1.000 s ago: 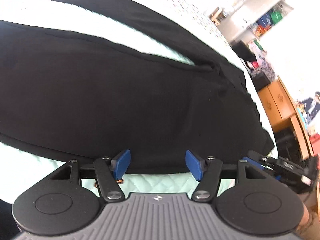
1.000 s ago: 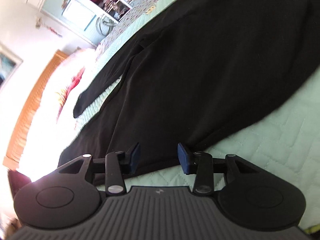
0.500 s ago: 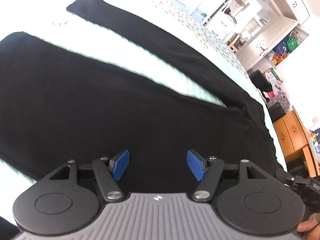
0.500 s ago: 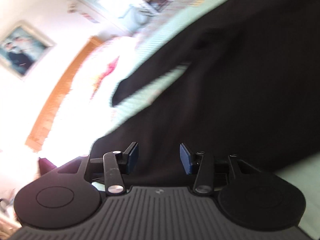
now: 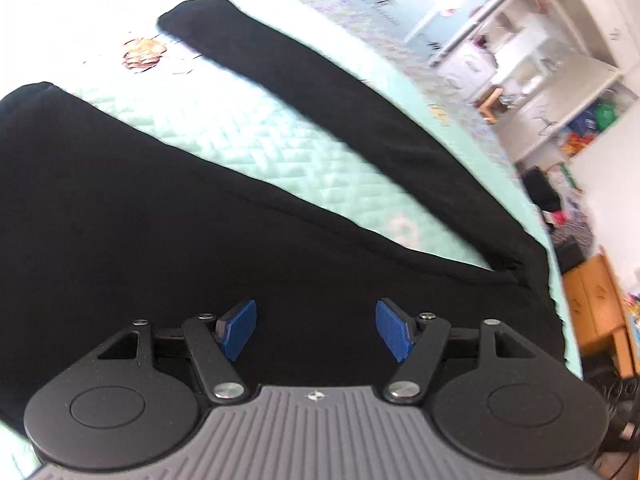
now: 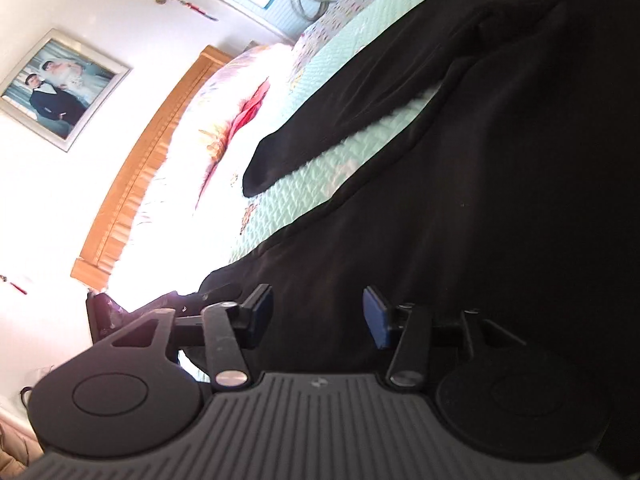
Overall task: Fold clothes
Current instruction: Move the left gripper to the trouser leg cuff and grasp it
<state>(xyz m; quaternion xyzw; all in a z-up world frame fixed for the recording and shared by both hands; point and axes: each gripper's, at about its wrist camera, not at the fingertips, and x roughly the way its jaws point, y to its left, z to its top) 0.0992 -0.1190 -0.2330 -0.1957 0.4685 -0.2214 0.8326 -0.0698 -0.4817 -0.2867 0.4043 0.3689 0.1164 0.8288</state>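
Covering bed (image 5: 280, 152), black garment (image 5: 160, 240) cropped; both grippers agape.

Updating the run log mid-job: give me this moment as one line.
left claw: open, empty | right claw: open, empty | black garment: flat on green quilt, sleeve spread, unfolded

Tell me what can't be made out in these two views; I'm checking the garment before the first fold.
- Black garment: left wrist view, its near hem is hidden behind the open left claw.
- Same garment: right wrist view, cut off by the right edge; neckline unseen.
- Right claw: open, but whether its pads touch cloth is unclear.
- Pillow: pattern overexposed.
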